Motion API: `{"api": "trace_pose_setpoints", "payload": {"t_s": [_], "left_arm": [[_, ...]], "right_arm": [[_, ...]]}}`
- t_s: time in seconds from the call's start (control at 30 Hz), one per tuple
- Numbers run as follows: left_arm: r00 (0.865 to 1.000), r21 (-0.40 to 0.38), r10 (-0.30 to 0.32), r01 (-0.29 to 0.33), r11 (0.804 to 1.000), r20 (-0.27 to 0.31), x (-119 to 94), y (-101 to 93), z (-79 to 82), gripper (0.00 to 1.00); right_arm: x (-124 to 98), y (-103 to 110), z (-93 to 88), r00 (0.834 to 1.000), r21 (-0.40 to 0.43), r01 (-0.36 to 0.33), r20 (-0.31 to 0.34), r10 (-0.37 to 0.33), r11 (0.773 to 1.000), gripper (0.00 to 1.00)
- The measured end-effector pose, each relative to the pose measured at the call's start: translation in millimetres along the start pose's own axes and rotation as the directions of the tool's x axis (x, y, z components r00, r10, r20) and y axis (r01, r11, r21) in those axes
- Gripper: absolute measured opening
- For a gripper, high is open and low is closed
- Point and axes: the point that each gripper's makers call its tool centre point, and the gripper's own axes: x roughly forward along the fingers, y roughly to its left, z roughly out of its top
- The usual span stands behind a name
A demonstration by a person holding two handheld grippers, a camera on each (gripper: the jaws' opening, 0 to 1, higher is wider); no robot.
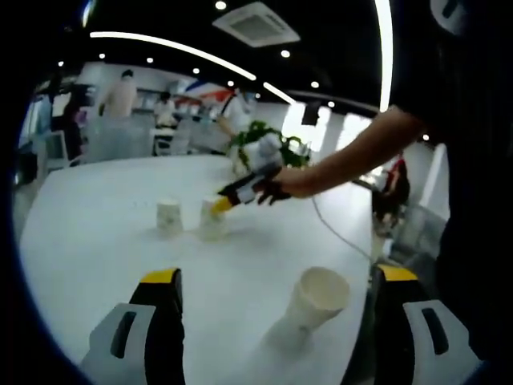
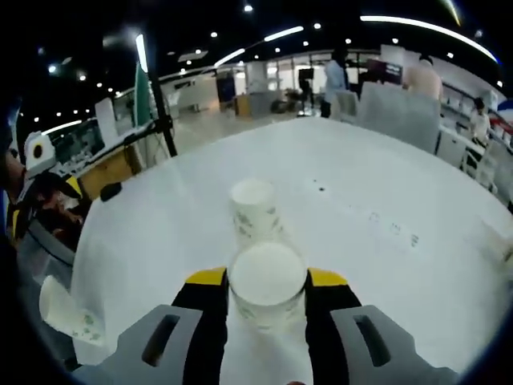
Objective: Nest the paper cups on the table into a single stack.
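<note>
Three paper cups point(image 2: 267, 295), round-rimmed, white table point(image 2: 385, 241)

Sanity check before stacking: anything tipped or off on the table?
One paper cup lies tipped on its side between the left tongs, mouth up toward the camera. The two cups beyond stand upside down; the right tongs bracket one.

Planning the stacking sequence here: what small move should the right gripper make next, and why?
Probably close fully on the inverted paper cup sitting between its jaws and lift it, then carry it over the second inverted cup just beyond. The right gripper already brackets the near cup's sides, and both cups stand base up, so one can drop over the other.
</note>
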Motion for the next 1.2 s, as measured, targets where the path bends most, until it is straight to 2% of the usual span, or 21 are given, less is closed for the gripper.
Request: {"api": "trace_pose_setpoints", "payload": {"t_s": [0.23,0.63,0.93,1.2], "left_arm": [[1.000,0.004,-0.011,0.011,1.000,-0.004,0,-7.0,1.2,0.99],[1.000,0.037,-0.015,0.015,0.999,-0.002,1,-16.5,12.9,0.99],[1.000,0.068,-0.022,0.022,0.997,-0.007,-2,-28.5,18.9,0.99],[1.000,0.060,-0.027,0.027,0.998,-0.007,-4,-34.2,18.8,1.00]], "right_arm": [[-13,-1,-3.2,1.000,0.002,0.001,0.009,-0.001,1.000,0.34],[-41,8,8.3,0.999,-0.022,0.007,0.051,-0.006,1.000,0.34],[-64,21,14.3,0.997,-0.034,0.012,0.075,-0.009,0.999,0.34],[-83,37,19.3,0.995,-0.047,0.007,0.102,-0.002,0.999,0.34]]}}
